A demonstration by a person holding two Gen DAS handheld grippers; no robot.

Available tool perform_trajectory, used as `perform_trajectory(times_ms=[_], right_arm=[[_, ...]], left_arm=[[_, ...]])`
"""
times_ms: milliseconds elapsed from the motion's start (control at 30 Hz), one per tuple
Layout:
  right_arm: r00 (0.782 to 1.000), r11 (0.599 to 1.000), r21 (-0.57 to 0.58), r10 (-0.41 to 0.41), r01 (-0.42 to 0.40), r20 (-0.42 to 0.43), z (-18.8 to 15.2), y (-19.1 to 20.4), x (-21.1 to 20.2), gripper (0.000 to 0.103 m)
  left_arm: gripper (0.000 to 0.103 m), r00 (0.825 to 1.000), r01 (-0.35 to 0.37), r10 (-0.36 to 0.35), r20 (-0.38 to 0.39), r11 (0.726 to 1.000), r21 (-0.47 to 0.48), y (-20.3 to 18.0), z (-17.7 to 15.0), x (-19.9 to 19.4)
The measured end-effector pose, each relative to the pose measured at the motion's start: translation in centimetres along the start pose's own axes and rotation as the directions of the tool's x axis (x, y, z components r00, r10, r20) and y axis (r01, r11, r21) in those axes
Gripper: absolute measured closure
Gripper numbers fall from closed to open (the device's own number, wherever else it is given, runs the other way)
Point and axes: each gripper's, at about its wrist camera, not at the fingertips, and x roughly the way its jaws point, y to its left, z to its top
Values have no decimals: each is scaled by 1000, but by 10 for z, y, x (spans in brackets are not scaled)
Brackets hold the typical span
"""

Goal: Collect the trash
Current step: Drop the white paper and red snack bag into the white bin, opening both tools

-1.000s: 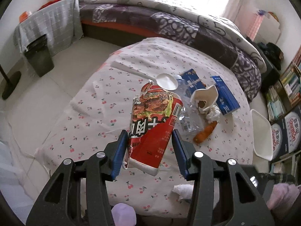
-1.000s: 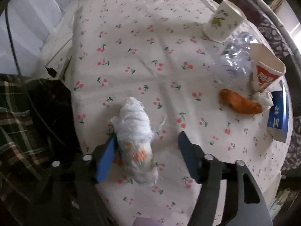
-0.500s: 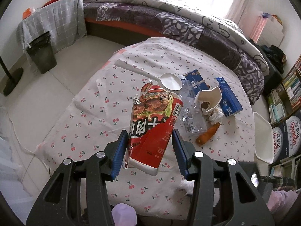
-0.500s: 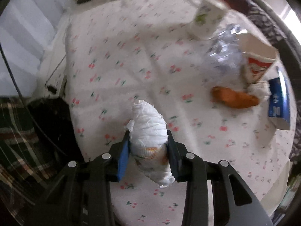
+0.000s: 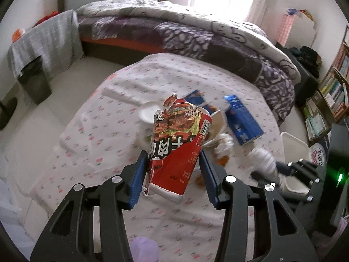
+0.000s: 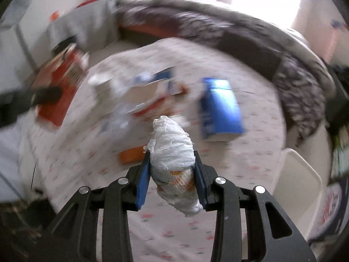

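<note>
My left gripper (image 5: 173, 174) is shut on a red snack bag (image 5: 177, 146), held above the round table (image 5: 98, 131) with the cherry-print cloth. My right gripper (image 6: 172, 181) is shut on a crumpled white tissue wad (image 6: 172, 150), lifted off the table; it shows in the left wrist view (image 5: 265, 167) at the right. On the table lie a blue carton (image 5: 242, 120), a paper cup (image 5: 146, 114), a white paper box (image 5: 216, 122) and an orange scrap (image 6: 130, 155). The right wrist view is motion-blurred.
A dark bin (image 5: 35, 85) stands on the floor at far left under a grey cloth. A white tray (image 5: 294, 150) sits at the table's right edge. A bed (image 5: 196, 35) lies behind the table and bookshelves (image 5: 333, 91) at right.
My right gripper closed on the tissue wad, lifted it off the table and swung round toward the bed side. My left gripper kept hold of the red bag and rose a little.
</note>
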Motion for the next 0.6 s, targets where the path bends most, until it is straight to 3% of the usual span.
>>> perform_trajectory(times_ms=[133,300,600], right_arm=[[995,986,140,-94,88,38,0,-50,-12,66],[974,939,286,-216,189,63,-11,-105,-29,66],[928,805,504,-373,314,18,-41,-197,-52,65]], left_arm=[[57,999,27,-28,25,999,24,-30,5,8],[57,996,78,-80,36,995,57,-70,11,22],[57,988,148,-153,25,979,141,-150,9,48]])
